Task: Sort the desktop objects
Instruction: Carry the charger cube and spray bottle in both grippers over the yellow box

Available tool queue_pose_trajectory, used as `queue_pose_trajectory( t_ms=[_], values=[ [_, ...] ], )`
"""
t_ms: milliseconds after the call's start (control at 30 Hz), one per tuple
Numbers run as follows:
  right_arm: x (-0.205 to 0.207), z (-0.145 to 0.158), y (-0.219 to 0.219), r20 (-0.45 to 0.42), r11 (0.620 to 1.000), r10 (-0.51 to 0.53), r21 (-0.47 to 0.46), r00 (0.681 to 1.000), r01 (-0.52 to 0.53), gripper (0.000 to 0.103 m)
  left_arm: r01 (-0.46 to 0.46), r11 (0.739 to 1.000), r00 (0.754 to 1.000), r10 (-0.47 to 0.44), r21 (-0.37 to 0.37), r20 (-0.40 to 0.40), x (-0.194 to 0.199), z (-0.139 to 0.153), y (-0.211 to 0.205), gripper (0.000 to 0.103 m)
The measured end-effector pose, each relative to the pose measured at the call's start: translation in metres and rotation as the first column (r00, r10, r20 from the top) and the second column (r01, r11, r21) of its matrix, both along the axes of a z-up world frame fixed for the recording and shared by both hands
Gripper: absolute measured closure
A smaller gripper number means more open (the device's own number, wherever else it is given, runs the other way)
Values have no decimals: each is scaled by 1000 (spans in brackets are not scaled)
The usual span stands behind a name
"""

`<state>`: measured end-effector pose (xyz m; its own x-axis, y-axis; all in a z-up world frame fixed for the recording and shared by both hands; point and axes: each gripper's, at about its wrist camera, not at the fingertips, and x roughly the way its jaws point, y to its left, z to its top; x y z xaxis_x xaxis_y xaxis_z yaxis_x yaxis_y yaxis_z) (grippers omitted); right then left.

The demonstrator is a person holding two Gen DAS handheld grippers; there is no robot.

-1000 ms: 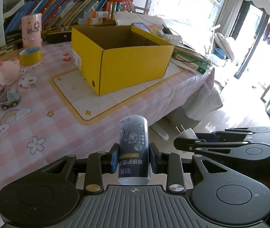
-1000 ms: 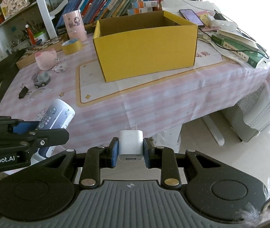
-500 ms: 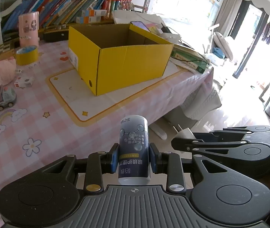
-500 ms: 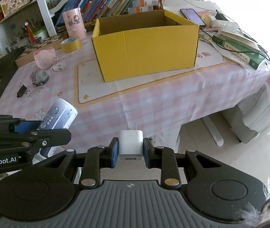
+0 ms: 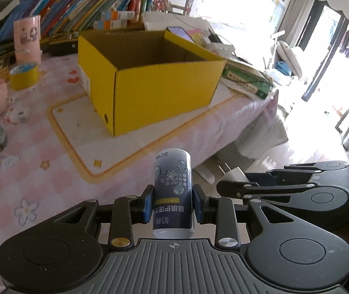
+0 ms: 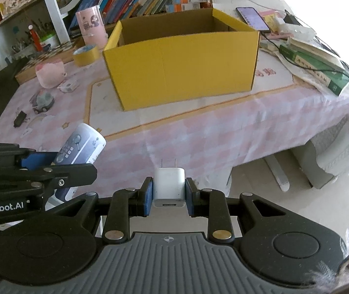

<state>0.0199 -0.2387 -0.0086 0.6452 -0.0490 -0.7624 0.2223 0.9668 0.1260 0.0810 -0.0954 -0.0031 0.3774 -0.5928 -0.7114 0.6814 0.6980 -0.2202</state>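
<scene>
While both grippers are loaded, nothing they carry has reached the box [image 5: 149, 78] yet, so I judge the sorting to be in an early or middle stage. The left gripper [image 5: 173, 207] is pinching a dark bottle [image 5: 173, 191] between its blue pads, low in the centre of its view. The right gripper [image 6: 169, 197] is pinching a white charger [image 6: 169, 183] with the two prongs pointing forward, also low in the centre.

The box stands open in the upper middle of both frames, on a pale mat on the table [image 6: 199, 137], and well apart from both grippers. Only the upper inside walls can be seen — whether something already lies at the bottom, I cannot tell.

Several things are not yet sorted at the left side of the right view: a tape roll [image 6: 86, 54], a pink cup [image 6: 92, 25], a pink soft toy [image 6: 49, 74], a small packet [image 6: 68, 86], a toy car [image 6: 42, 101] and a black clip [image 6: 19, 118]. At the right edge lie books [image 6: 319, 68] and a phone [image 6: 252, 18] — perhaps not part of the task.

What is left, as I judge: bring both loads over the box, let them go, then collect the rest.
</scene>
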Motion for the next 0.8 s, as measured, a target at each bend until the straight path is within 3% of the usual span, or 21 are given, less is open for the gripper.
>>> queue_pose_trajectory(
  t_ms=[267, 600, 800],
  values=[
    [24, 21, -40, 107, 998, 19, -54, 994, -14, 79, -25, 998, 997, 29, -50, 78, 18, 23, -33, 72],
    [80, 69, -96, 243, 982, 153, -148, 958, -119, 79, -119, 981, 979, 141, -154, 145, 63, 64, -71, 72],
    [120, 80, -122, 269, 966, 231, -179, 935, -187, 79, -167, 973, 964, 195, -157, 180, 94, 75, -95, 72]
  ],
)
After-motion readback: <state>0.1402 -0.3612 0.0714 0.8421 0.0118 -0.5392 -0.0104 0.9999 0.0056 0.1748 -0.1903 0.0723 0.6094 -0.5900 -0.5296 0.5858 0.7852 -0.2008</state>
